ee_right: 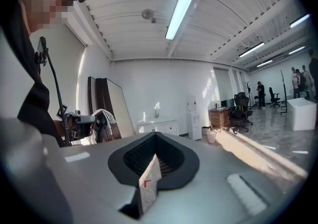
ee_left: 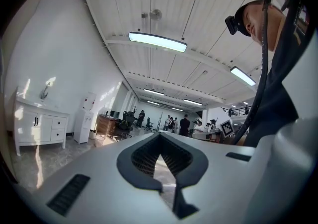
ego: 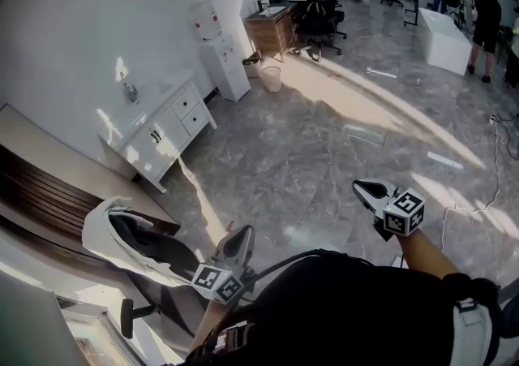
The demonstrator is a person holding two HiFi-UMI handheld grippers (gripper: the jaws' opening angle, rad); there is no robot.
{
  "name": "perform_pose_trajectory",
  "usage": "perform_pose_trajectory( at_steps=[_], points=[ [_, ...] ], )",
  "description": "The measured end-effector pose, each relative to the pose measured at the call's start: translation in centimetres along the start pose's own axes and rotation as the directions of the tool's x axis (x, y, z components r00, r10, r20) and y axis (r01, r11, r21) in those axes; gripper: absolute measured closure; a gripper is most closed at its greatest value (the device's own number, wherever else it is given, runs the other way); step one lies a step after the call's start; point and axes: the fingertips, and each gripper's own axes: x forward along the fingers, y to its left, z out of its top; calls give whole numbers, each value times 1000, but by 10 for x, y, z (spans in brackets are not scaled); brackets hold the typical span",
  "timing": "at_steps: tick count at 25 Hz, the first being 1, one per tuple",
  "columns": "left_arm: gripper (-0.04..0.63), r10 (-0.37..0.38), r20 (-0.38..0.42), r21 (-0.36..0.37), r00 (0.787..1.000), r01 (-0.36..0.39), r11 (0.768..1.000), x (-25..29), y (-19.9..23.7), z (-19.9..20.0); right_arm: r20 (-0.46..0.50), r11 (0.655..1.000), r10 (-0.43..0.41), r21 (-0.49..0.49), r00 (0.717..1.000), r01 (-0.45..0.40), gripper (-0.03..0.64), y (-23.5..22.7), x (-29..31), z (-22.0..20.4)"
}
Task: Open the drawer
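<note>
across the grey stone floor, in the head view, the white cabinet point(ego: 162, 131) stands against the wall at about ten o'clock, well apart from the person. its two drawers point(ego: 192, 110) are stacked at the right end, both shut, each with a small dark knob. a water cooler point(ego: 220, 52) and a bin point(ego: 271, 78) stand further along, toward twelve o'clock. the left claw point(ego: 238, 241) hangs at six o'clock and the right claw point(ego: 370, 191) at four, both in the air, touching nothing.

in the left gripper view the left claw point(ee_left: 160, 138) is clenched on nothing, jaws pressed together. the cabinet point(ee_left: 37, 126) sits far off at nine o'clock.

in the right gripper view the right claw point(ee_right: 155, 137) is clenched too. a small white tab point(ee_right: 149, 186) with a red mark stands in the seam near the camera; pinched or stuck on, i cannot tell. the cabinet point(ee_right: 158, 127) lies at twelve o'clock, just past the tips.

a drawer like that looks like a light, stiff painted box that should slide straight. the knob is the only hold, small and probably slick, so the jaws must open, close squarely round it and pull level.
</note>
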Motion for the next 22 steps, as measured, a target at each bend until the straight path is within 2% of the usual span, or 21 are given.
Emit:
perform_pose_trajectory(
  at_steps=[5, 11, 17, 22],
  points=[
    [595, 26, -2, -16, 1000, -27, 1000, 8, 35, 0, -27, 1000, 29, -1, 999, -29, 618, -5, 37, -5],
    [595, 66, -14, -23, 998, -67, 998, 40, 59, -7, -36, 998, 61, 29, 997, -60, 618, -45, 73, -12],
    [595, 158, -4, -17, 987, -158, 987, 111, 80, -7, -51, 989, 149, -11, 988, -150, 618, -119, 121, -5],
    [595, 192, 20, -16, 981, -192, 981, 196, 78, 7, -59, 974, 219, -52, 974, -223, 618, -197, 152, 24]
  ],
)
